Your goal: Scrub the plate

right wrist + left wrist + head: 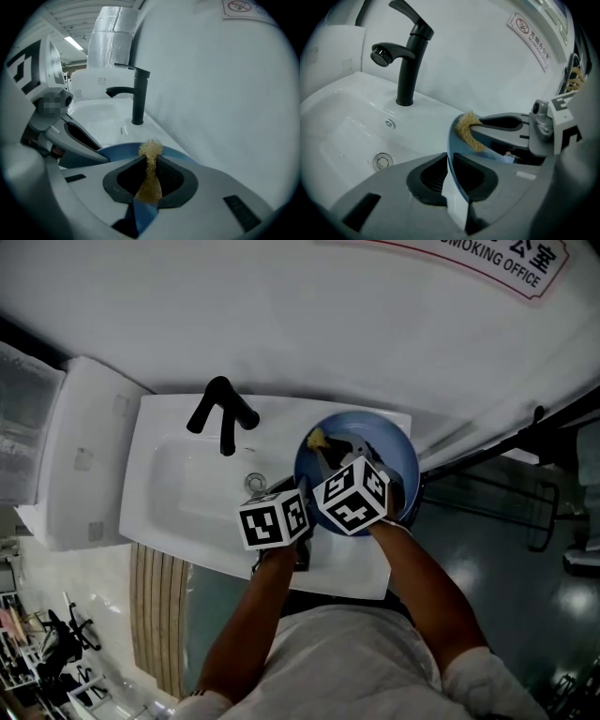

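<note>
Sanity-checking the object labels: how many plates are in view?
1. The blue plate is at the sink's right end, its rim gripped by the left tool; the right tool holds a scourer at its rim. Anything beneath it would be hidden.

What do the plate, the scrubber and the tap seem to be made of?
Plate: likely glazed ceramic or plastic; it is smooth and evenly blue, with a thin rim.
Scrubber: coarse tan fibre or metal wool, unclear which; the strands are frizzy and loose.
Tap: probably metal with a matte black coating; it shows only dull highlights.
</note>
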